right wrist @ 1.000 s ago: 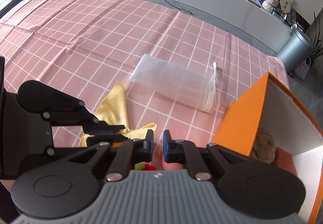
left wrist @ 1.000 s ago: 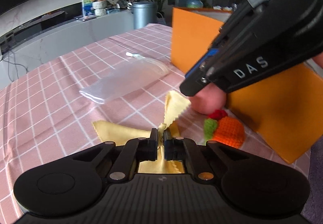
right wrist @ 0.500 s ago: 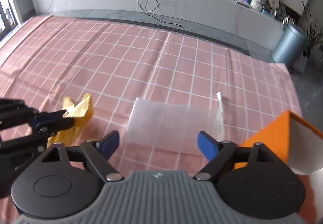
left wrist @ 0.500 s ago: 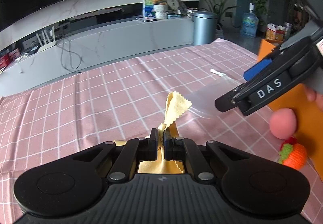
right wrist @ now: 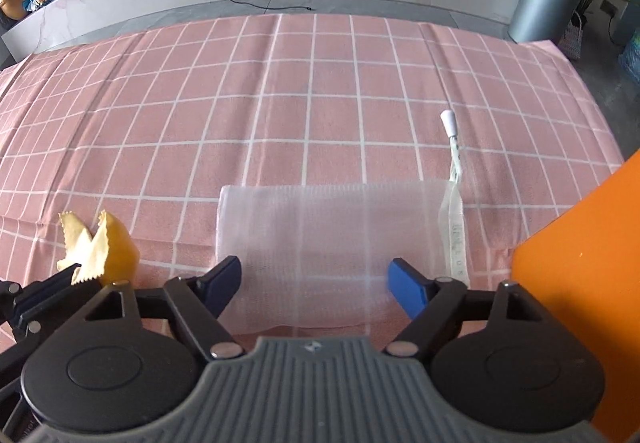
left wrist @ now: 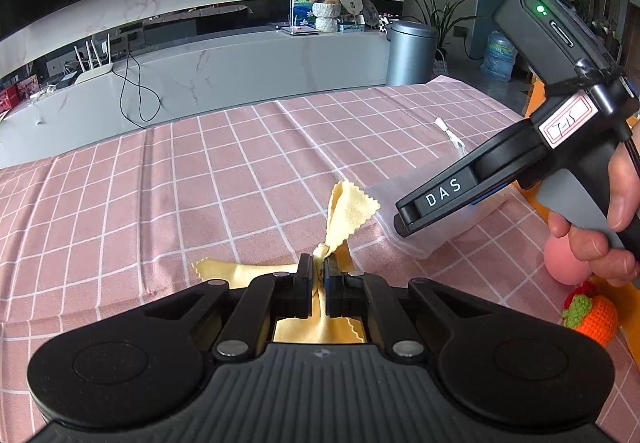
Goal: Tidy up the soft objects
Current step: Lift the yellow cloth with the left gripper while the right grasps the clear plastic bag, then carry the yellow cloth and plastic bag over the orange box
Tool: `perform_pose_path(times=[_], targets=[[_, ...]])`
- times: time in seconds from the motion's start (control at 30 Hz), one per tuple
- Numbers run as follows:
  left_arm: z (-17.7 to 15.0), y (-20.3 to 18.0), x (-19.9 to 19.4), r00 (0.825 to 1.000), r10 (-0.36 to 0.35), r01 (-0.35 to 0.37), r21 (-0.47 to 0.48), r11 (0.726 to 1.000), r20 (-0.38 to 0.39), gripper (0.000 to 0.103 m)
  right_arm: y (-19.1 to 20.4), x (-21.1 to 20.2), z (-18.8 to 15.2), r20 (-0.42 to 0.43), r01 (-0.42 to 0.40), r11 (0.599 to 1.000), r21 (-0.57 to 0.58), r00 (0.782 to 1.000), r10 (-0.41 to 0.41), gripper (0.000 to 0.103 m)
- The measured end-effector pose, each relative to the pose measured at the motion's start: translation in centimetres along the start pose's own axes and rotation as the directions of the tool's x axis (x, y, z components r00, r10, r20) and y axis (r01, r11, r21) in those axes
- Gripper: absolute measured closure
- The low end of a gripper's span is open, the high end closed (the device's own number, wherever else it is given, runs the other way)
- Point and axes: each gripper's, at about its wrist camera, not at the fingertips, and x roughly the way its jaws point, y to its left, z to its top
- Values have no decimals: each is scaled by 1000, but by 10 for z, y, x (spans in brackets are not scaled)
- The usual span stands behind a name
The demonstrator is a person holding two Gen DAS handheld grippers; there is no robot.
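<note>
The left tool (left wrist: 319, 270) has its fingers pressed together on a fold of the yellow cloth (left wrist: 347, 211), so one zigzag-edged corner stands up above the pinch while the rest of the cloth trails flat on the pink checked tabletop (left wrist: 168, 179) under the tool. The right tool (right wrist: 316, 279) has its blue-tipped fingers spread wide and hovers over the near end of the translucent mesh bag (right wrist: 332, 235), which lies flat on the tabletop with its white drawstring (right wrist: 452, 147) running away from its right edge; neither finger visibly grips the bag. In the left wrist view the right tool's black body reaches in from the right, crossing in front of the mesh bag and hiding much of it, and the hand (left wrist: 612, 219) holding it covers part of a pink ball (left wrist: 560, 267). Just below the ball sits an orange crocheted toy (left wrist: 592, 317) with green and red trim. An orange box (right wrist: 580, 295) stands close to the right of the bag, its wall filling the right edge of the right wrist view. Beyond the tabletop stand a grey marble counter (left wrist: 240, 63) and a round grey bin (left wrist: 410, 53).
</note>
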Motion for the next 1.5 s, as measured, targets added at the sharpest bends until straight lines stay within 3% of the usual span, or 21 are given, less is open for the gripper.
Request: perform_pose_path(times=[0.1, 0.17, 0.3, 0.37, 0.57, 0.83, 1.23, 1.5], targets=[[0, 1, 0, 1000, -3, 3, -6, 1000, -3, 98, 3, -2, -4, 19, 6, 1000, -27, 1000, -6, 33], [0, 1, 1, 1000, -5, 5, -12, 1000, -4, 98, 5, -5, -3, 31, 2, 999, -46, 1000, -1, 55], [1, 1, 0, 1000, -8, 7, -16, 1000, -3, 98, 4, -8, -3, 48, 9, 999, -52, 999, -7, 80], [1, 0, -1, 1000, -9, 9, -16, 1000, -4, 98, 4, -8, -4, 51, 15, 998, -67, 999, -12, 101], [1, 0, -11, 1000, -3, 3, -21, 1000, 3, 98, 3, -13, -4, 51, 6, 997, -72, 999, -2, 103], [0, 3, -38, 999, 23, -20, -60, 998, 38, 98, 18, -64, -26, 146, -55, 991, -124, 987, 73, 103], [-1, -11, -98, 991, 54, -43, -91, 995, 121, 98, 31, -164, -75, 263, -156, 965, -211, 942, 210, 103], [8, -35, -138, 980, 30, -16, -73, 997, 197, 98, 10, -225, -108, 344, -149, 964, -222, 913, 221, 103]])
